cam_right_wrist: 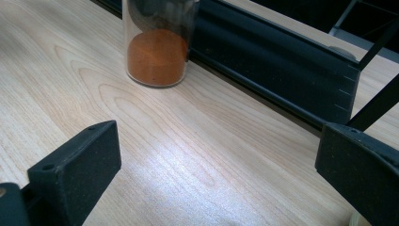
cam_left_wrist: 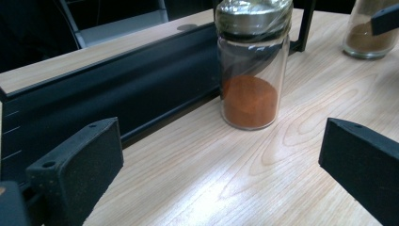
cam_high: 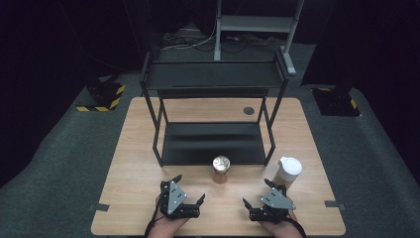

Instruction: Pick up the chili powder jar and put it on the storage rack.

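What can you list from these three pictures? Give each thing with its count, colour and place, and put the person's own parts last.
Spice jar: one, clear glass, silver lid, orange powder; table centre, before the rack.
White-lidded jar: one, brownish contents; right of the rack.
Rack: one, black, two shelves; back of table.
Table: one, light wood.
Left gripper: one, black, open; near edge.
Right gripper: one, black, open; near edge, beside the white-lidded jar.
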The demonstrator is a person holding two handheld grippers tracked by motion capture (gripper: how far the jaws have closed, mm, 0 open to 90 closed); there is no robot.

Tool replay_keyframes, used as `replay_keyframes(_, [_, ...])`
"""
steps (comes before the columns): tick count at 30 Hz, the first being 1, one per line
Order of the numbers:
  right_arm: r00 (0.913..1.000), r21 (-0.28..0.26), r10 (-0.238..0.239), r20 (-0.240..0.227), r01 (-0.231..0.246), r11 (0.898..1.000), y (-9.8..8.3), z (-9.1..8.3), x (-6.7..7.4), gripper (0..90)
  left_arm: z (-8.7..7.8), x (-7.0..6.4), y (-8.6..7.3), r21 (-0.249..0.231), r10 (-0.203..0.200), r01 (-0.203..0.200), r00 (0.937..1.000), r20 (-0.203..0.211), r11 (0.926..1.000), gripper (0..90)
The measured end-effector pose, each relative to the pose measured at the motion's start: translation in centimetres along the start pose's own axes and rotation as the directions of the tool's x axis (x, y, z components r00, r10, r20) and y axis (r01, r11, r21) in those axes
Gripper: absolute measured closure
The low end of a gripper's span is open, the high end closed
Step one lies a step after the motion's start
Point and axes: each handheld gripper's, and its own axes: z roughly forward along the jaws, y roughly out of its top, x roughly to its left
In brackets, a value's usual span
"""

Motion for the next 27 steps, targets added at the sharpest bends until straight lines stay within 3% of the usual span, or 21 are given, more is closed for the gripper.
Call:
replay_keyframes(9, [1.0000, -0.010, 0.009, -0.002, -0.009, 1.000, -0.2, -0.1, -0.1, 0.0, 0.9, -0.6, 1.0, -0.008, 0.033, -0.033, 0.9994, 0.006, 0.9994, 0.5])
replay_keyframes(27, [0.9999, -0.014, 0.016, -0.007, -0.016, 1.000, -0.3, -0.1, -0.3, 0.0, 3.8, -0.7, 2.8, -0.048, 0.010, -0.007, 0.9977, 0.067, 0.9988, 0.4])
